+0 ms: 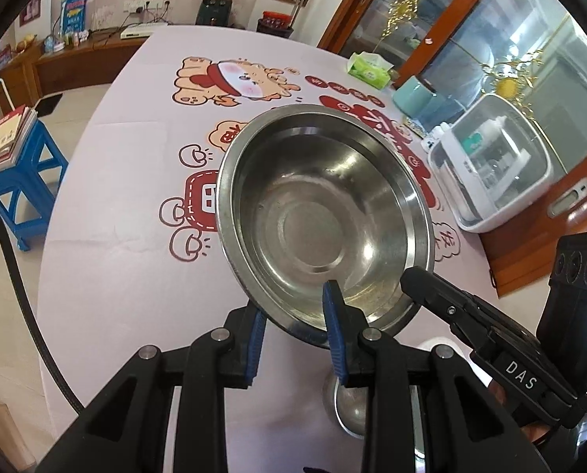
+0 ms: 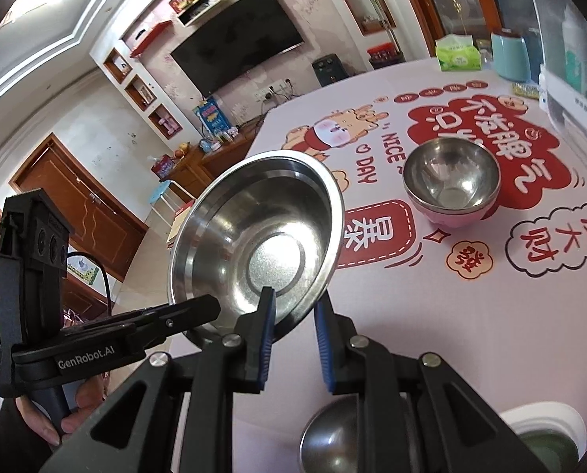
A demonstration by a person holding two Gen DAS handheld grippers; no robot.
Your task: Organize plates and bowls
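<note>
Nearest to me, my left tool [image 1: 295, 329] is clenched on the near rim of the wide steel basin [image 1: 325, 216], one blue pad inside the wall, the other outside. My right tool [image 2: 293, 321] pinches the same rim from its own side, its fingers closed across the edge. The basin hangs tilted between them, lifted off the counter [image 1: 135, 276], its mouth turned toward both cameras. Under my right tool sits a small steel bowl [image 2: 332, 437], partly hidden by the fingers, and a white-rimmed dish [image 2: 545, 429] lies just beside it. Further out on the printed cloth, a steel bowl [image 2: 451, 173] rests nested in a pink bowl [image 2: 455, 216], well apart from the basin. Beyond those, at the far edge, stand a green tissue pack [image 2: 457, 53], a teal canister [image 2: 510, 57] and a clear-lidded box [image 1: 498, 165]
</note>
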